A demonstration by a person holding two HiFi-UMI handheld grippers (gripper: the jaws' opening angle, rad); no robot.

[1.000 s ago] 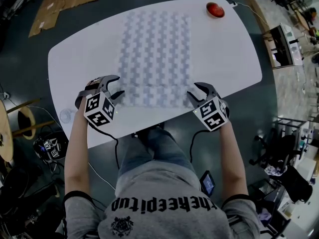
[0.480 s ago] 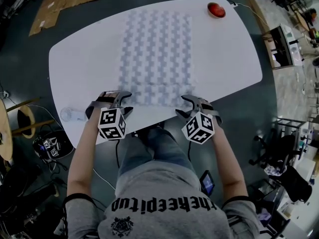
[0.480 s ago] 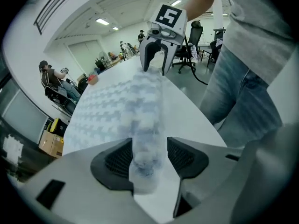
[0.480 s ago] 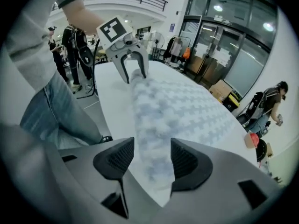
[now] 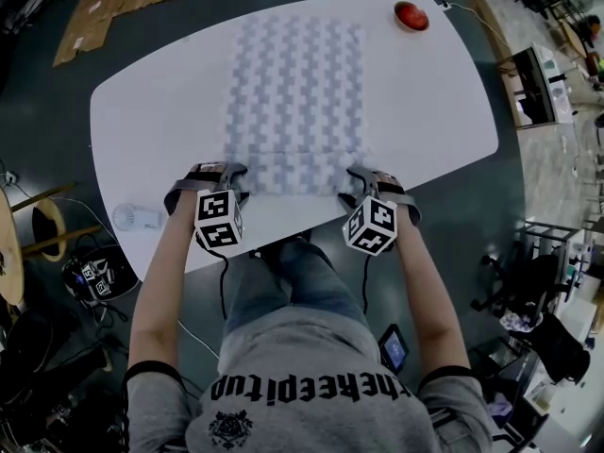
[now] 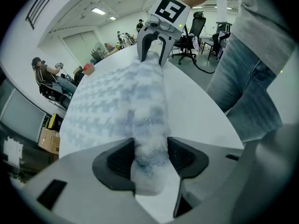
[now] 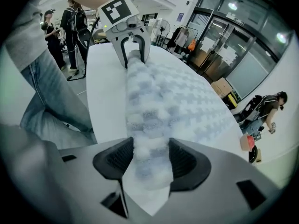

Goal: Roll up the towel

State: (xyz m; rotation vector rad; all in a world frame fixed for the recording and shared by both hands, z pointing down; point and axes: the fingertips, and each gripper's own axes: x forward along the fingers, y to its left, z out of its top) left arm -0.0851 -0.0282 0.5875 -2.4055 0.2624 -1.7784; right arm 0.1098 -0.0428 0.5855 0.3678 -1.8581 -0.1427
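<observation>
Grippers dropped onto the towel's (image 5: 294, 83) rolled hem
Your left gripper (image 5: 222, 173) and right gripper (image 5: 370, 179) straddle it, jaws apart, at the table's (image 5: 429, 111) near edge. The right's jaws have just been opening, so roll onward.

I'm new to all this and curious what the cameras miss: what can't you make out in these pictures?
Red thing at the table's far end: head view, too small to identify.
White thing near the table's left edge: head view, too small.
Whether the left gripper squeezes the towel: left gripper view, fluffy pile fills the gap.
</observation>
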